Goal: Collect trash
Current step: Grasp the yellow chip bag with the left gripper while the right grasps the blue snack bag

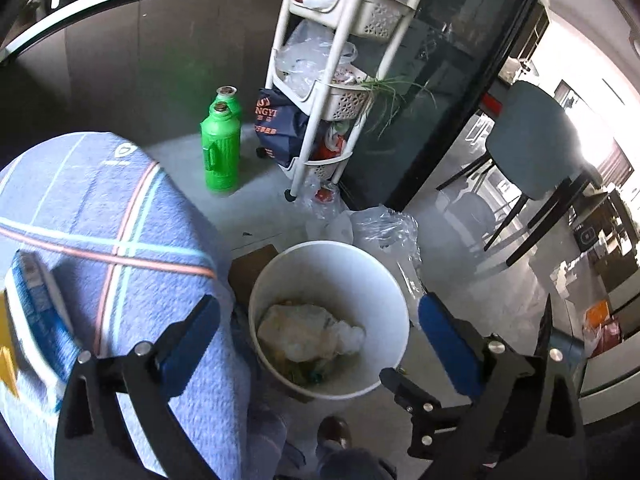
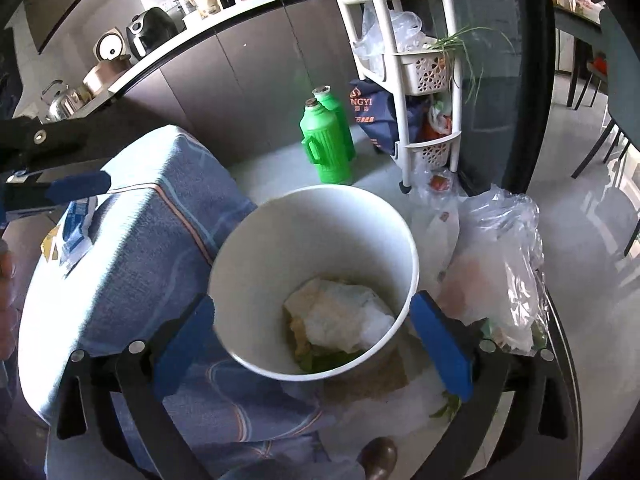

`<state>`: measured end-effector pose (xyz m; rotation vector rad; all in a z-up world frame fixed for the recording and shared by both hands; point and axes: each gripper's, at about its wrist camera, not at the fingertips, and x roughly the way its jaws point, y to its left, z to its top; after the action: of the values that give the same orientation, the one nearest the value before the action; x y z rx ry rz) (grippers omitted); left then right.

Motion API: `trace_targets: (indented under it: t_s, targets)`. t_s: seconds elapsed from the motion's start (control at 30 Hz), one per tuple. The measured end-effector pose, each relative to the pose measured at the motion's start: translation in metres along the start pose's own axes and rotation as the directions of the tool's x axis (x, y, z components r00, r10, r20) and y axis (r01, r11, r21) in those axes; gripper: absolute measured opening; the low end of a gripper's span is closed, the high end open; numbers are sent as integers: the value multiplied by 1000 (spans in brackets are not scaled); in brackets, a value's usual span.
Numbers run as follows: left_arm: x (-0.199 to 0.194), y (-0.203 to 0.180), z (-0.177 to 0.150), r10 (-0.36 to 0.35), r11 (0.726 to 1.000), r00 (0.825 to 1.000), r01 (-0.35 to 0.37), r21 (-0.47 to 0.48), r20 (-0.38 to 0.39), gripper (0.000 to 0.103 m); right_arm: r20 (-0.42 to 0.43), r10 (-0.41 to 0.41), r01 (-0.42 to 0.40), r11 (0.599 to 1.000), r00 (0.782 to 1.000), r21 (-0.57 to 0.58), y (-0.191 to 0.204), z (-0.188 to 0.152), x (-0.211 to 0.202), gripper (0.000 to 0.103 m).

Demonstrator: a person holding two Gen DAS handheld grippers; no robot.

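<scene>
The white trash bucket [image 2: 316,280] stands on the floor beside a blue-covered seat [image 2: 132,264], with crumpled white waste [image 2: 344,320] inside. The left gripper [image 1: 320,344] and right gripper [image 2: 316,344] both hover above it, jaws wide and empty.

Trash [image 2: 340,320] in bucket [image 2: 280,216]; flasks [image 2: 328,148] behind.

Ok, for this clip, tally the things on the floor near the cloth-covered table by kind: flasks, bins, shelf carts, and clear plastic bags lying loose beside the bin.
Green flasks: 2
White bin: 1
White shelf cart: 1
Loose clear plastic bags: 2 can be told apart; there may be more bunched together
Total: 6
</scene>
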<state>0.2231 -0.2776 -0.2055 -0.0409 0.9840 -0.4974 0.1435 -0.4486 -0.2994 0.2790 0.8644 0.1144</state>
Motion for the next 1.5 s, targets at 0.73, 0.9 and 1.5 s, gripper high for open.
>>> trace_targets:
  t_s: [0.73,0.9,1.5]
  targets:
    - [-134,61,-59,91,986,993,-80,-148,69,99,68,55,-43,985,996,-168,104,8,-81,94]
    - [-160,80,-73,120,978,988,-102,-181,95,99,83,79,-58,971,993,-233,135,8,-97,94]
    - [-208,186,-138,203,913,976,-158,-377,83,99,-20,170,-163,896,985,-412,246,1,-77,94]
